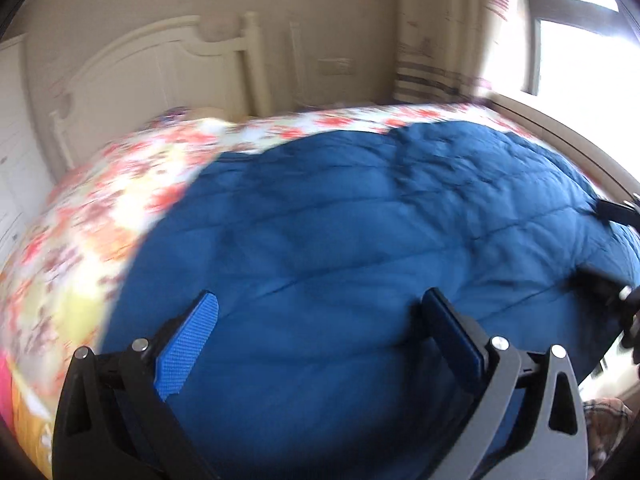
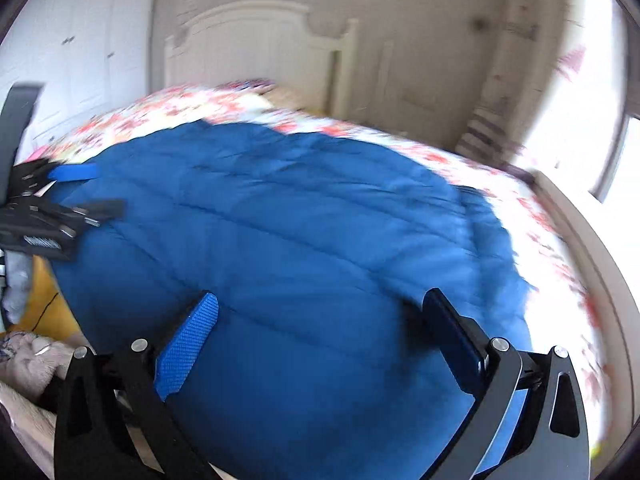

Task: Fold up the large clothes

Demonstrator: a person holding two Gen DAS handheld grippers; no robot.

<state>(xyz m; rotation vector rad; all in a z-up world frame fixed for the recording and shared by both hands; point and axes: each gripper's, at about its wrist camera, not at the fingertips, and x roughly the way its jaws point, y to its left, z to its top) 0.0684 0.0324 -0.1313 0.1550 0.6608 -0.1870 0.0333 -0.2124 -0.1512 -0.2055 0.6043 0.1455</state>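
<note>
A large blue quilted garment lies spread flat over a bed with a floral cover. My left gripper hovers over its near part, open, nothing between the blue pads. My right gripper also stands open above the blue garment, empty. In the right wrist view the left gripper shows at the left edge over the garment's left side. In the left wrist view the right gripper shows at the right edge. Both views are blurred by motion.
A white headboard stands at the far end of the bed, with white wardrobes to the left. A curtain and bright window are at the right. A hand holds a gripper at lower left.
</note>
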